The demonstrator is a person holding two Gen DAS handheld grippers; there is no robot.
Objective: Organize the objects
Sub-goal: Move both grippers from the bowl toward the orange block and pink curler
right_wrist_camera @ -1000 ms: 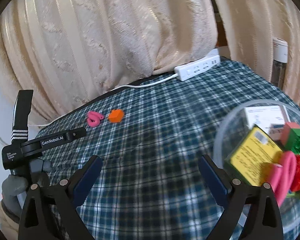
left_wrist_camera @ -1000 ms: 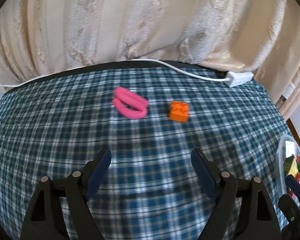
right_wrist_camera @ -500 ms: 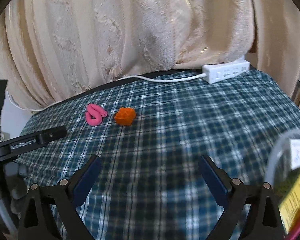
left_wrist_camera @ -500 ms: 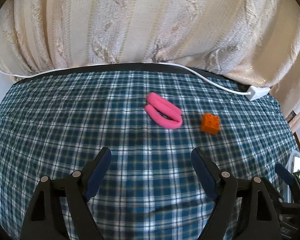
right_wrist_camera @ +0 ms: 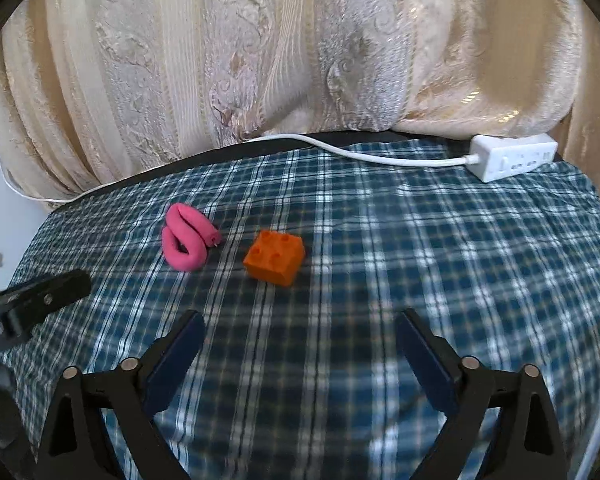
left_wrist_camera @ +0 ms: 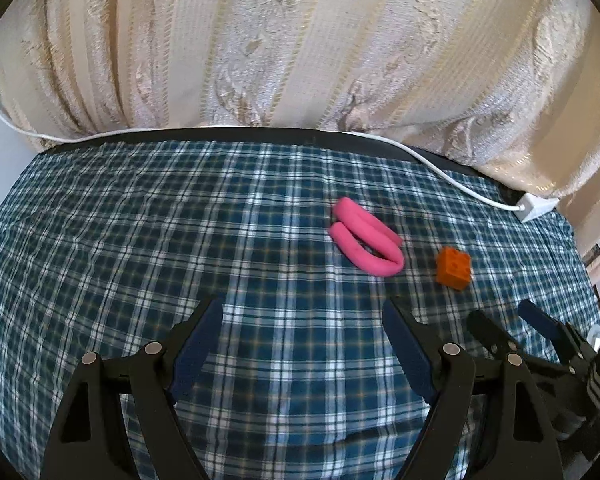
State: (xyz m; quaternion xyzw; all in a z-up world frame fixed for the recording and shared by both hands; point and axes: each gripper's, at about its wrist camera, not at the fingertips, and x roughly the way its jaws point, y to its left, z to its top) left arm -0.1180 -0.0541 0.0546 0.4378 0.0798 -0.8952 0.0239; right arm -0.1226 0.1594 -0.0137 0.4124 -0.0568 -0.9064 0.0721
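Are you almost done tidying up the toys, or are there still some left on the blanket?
Not done yet. Two toys lie loose on the checked cloth: the pink loop and the orange brick, side by side but apart. Nothing is in hand: the right gripper and the left gripper are both open and empty, short of the toys. The right gripper faces the brick, so that may go first, then the loop.
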